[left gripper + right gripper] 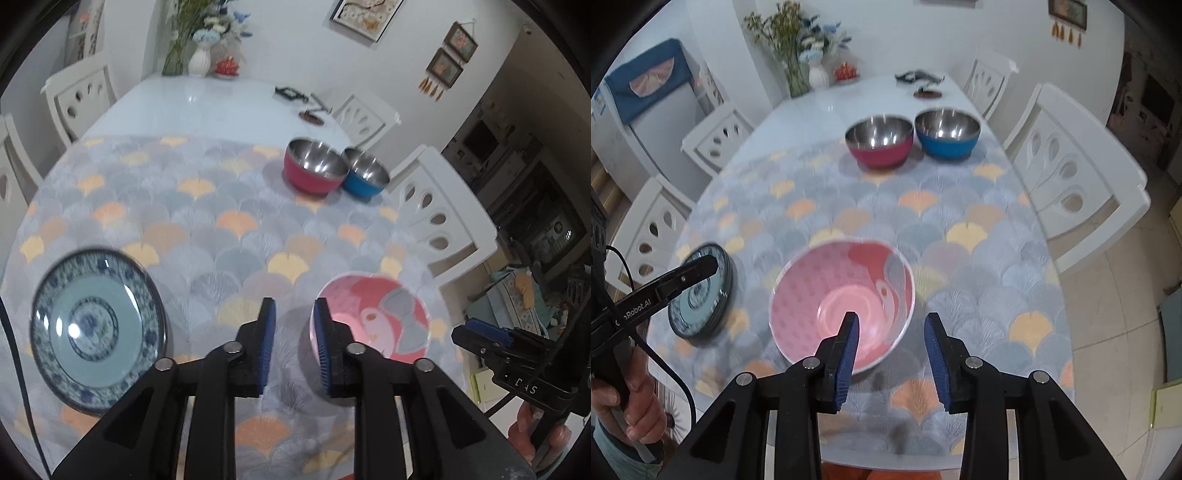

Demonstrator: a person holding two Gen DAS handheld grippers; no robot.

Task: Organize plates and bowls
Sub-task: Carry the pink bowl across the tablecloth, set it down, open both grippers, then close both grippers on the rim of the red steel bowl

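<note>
Left wrist view: taken from above the near edge of the table (207, 107), facing down its length toward the far wall; left gripper (293, 341) fills the lower frame.

Right wrist view: taken from the same near edge, set further right, facing likewise; right gripper (892, 354) is seen low in frame.

Shared by both views: pink bowl (388, 321) (820, 295), patterned plate (96, 332) (701, 314), red bowl (314, 166) (879, 140), blue bowl (365, 173) (947, 133).

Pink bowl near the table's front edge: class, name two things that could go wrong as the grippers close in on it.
The pink bowl looks tilted, so an open right gripper closing on its rim might tip or slide it. The blue-patterned plate lies beside the left gripper, near the table edge; a careless sweep could knock it.
</note>
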